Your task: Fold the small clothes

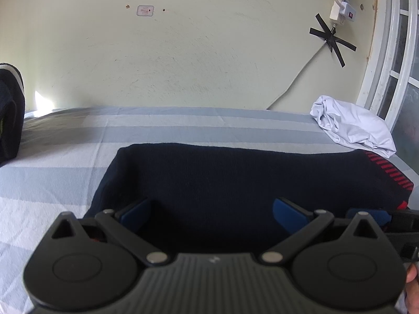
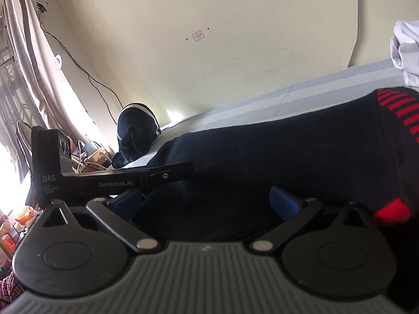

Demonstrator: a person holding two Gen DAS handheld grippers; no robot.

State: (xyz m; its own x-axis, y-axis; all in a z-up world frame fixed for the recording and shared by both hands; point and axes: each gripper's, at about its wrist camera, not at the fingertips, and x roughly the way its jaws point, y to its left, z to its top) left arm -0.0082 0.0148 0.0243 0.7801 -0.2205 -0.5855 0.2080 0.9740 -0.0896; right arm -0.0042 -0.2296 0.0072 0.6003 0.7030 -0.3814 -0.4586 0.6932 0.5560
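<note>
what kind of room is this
Likely a bedroom: a bed with a striped sheet, clothes lying on it such as a navy garment, and a curtained window.

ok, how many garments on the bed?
3. Navy sweater with red trim in front of both grippers, crumpled white cloth by the window, dark striped bundle at the far left edge. More may lie outside view.

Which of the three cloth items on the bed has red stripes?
The navy garment lying right before both grippers; it has red stripes at its right end. The white cloth and the balled dark item show none.
</note>
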